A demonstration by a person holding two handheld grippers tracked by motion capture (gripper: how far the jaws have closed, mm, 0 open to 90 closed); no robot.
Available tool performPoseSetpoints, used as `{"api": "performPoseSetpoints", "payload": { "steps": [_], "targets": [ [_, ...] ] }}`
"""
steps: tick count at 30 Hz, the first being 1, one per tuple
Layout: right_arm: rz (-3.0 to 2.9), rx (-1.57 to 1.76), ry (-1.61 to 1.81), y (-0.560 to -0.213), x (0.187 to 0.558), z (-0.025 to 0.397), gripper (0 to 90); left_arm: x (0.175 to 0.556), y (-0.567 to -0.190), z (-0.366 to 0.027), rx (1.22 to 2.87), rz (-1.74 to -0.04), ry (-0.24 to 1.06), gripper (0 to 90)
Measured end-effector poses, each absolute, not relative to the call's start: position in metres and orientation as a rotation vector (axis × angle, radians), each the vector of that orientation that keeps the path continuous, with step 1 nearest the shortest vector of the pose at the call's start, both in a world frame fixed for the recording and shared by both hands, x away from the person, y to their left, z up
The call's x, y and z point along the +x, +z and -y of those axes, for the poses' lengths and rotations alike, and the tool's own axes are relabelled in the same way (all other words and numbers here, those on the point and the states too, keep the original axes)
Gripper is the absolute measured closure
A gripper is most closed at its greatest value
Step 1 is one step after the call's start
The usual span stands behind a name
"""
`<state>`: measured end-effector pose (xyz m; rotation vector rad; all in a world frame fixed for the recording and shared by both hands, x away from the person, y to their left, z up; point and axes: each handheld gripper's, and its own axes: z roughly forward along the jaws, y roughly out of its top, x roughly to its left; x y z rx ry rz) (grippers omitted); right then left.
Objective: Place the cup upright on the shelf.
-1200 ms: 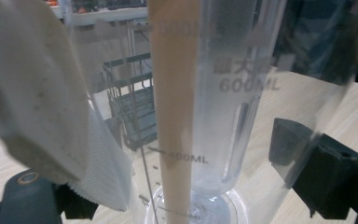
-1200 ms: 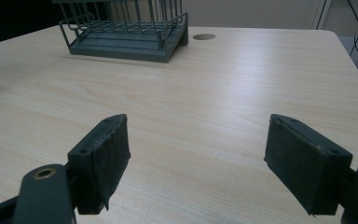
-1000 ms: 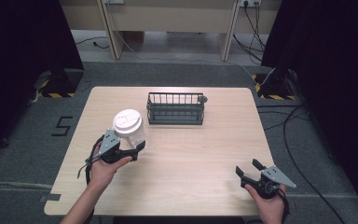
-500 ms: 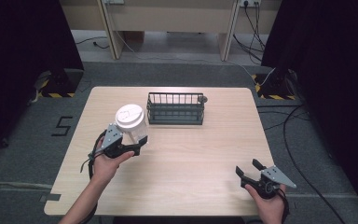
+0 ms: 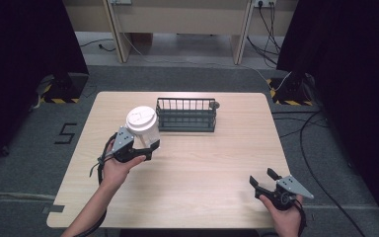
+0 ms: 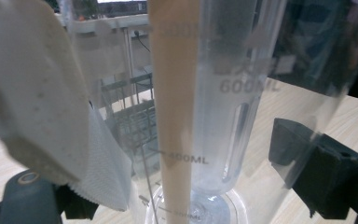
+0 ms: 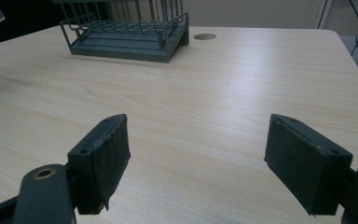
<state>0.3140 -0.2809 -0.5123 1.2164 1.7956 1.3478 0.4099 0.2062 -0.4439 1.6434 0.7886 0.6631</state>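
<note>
A clear plastic measuring cup with a white lid is held upright over the left half of the table, just left of the wire basket. My left gripper is shut on its lower wall. In the left gripper view the cup stands between the jaws, with 600ML and 400ML marks, and a white paper towel shows at its left side. My right gripper rests near the front right edge, open, with nothing between the pads.
The dark wire basket stands at the back middle of the wooden table, with a round cable hole beside it. Cables and desk legs lie on the floor beyond the far edge.
My left gripper has carried the cup a little away from the person and to the right, closer to the basket. The right gripper has stayed put.
</note>
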Motion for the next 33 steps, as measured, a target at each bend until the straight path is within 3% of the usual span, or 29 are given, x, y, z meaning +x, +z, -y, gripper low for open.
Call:
{"api": "performPoseSetpoints", "payload": {
  "steps": [33],
  "targets": [
    [-1.793, 1.223, 1.359, -0.512, 0.314, 0.281, 22.6, 0.437, -0.428, -0.185, 1.63, -0.779, 0.665, 15.7]
  ]
}}
